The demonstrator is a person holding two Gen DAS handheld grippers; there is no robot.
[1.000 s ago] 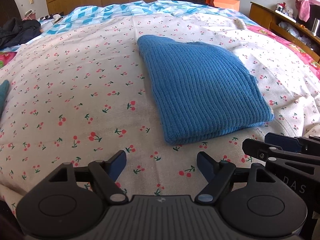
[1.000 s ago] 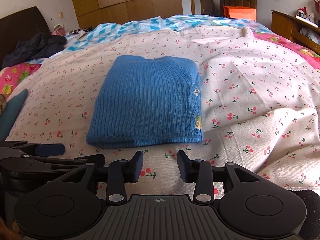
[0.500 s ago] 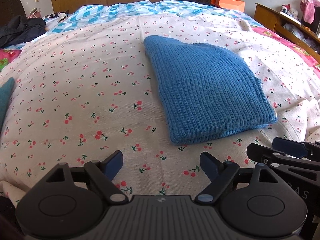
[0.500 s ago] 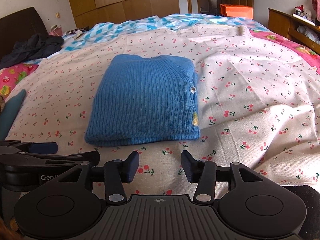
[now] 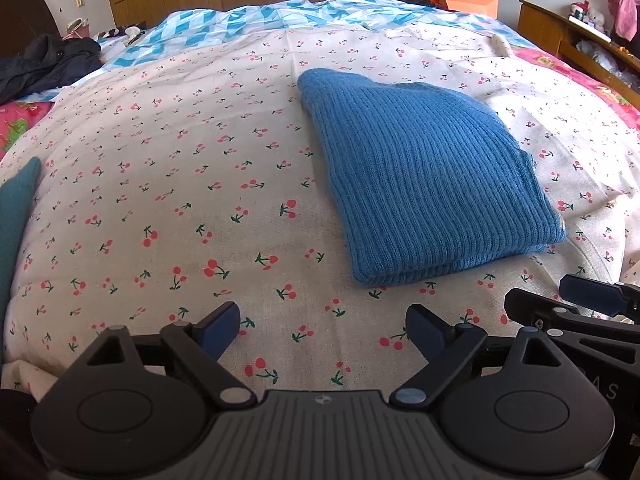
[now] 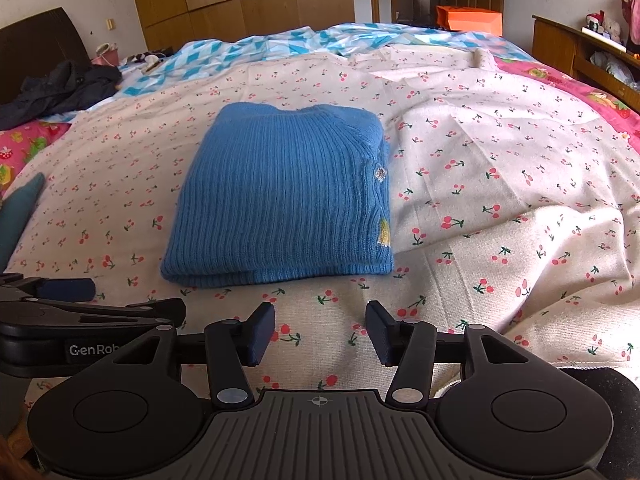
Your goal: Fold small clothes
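Note:
A blue knitted sweater [image 5: 424,176] lies folded into a neat rectangle on the cherry-print sheet [image 5: 180,184]; it also shows in the right wrist view [image 6: 288,196]. My left gripper [image 5: 323,330] is open and empty, hovering above the sheet near the bed's front, short of the sweater and to its left. My right gripper [image 6: 320,332] is open and empty, just in front of the sweater's near edge. Each gripper shows at the edge of the other's view: the right one [image 5: 576,300] and the left one [image 6: 72,292].
A teal cloth [image 5: 16,208] lies at the bed's left edge. Dark clothes [image 5: 48,64] are heaped at the far left by the headboard. A blue-white quilt [image 5: 280,20] covers the far end. A wooden shelf unit [image 5: 576,44] stands on the right, with an orange box [image 5: 464,0] behind the bed.
Both grippers have drawn back and risen slightly from the sweater. The right gripper's jaws have opened a little wider. The sweater has not moved.

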